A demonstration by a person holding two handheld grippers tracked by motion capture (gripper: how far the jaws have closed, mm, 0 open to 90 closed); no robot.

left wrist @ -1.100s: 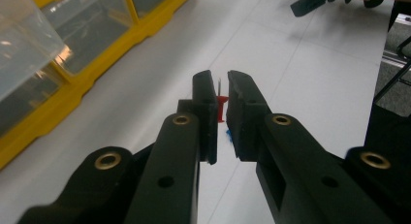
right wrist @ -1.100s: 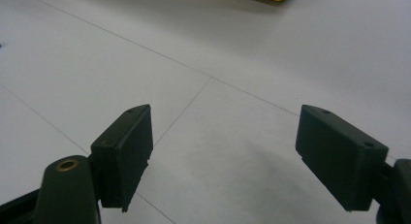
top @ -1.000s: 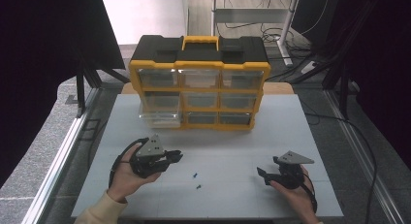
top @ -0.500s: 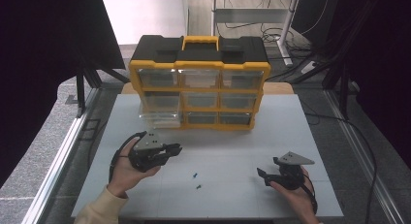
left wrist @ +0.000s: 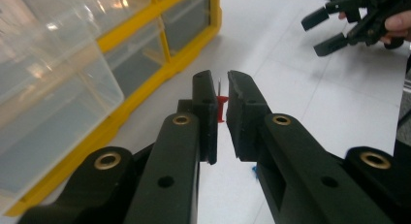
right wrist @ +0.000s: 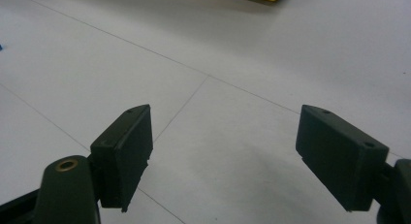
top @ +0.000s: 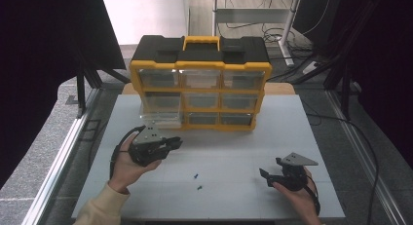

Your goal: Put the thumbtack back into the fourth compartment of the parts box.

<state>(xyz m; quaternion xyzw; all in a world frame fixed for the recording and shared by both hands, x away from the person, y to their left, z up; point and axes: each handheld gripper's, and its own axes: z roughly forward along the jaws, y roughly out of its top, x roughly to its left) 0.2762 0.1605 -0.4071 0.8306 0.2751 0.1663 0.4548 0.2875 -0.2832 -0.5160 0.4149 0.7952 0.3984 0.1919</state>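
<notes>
Left claw pinching red pushpin, apparently.

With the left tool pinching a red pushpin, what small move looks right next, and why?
Probably carry the left tool toward the pulled-out clear drawer at the organizer's lower left and release there. The red pushpin sits clamped between its pads, that drawer stands open nearest it, and two blue pins lie on the table. The right tool rests open.
</notes>
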